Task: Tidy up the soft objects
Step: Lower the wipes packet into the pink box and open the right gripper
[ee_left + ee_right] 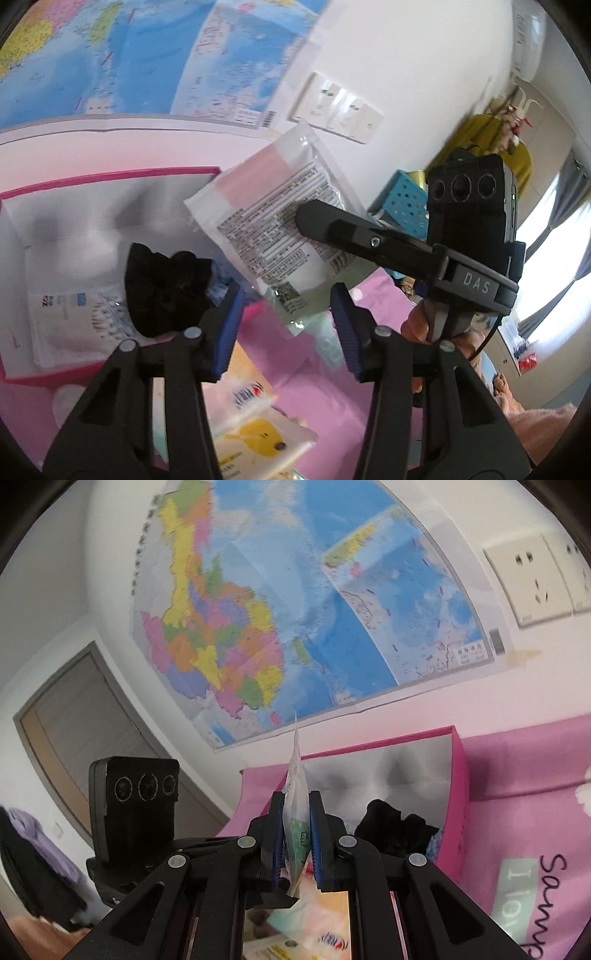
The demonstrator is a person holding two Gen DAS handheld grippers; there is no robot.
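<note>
Right gripper (297, 834): jaws clamped on the lower edge of a flat plastic packet (273, 218), which stands edge-up, long axis rising toward the wall
Pink box (458, 775): ahead and right of the packet, open-topped, nearest the right hand; holds a black cloth (166, 291) and a white pack (70, 325)
Left gripper (288, 325): jaws apart, holding nothing, just beneath the packet

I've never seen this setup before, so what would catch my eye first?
The flat plastic packet held up in the right gripper, raised over the pink-rimmed storage box. Behind it a big colourful wall map fills the wall. A black soft item lies in the box.
</note>
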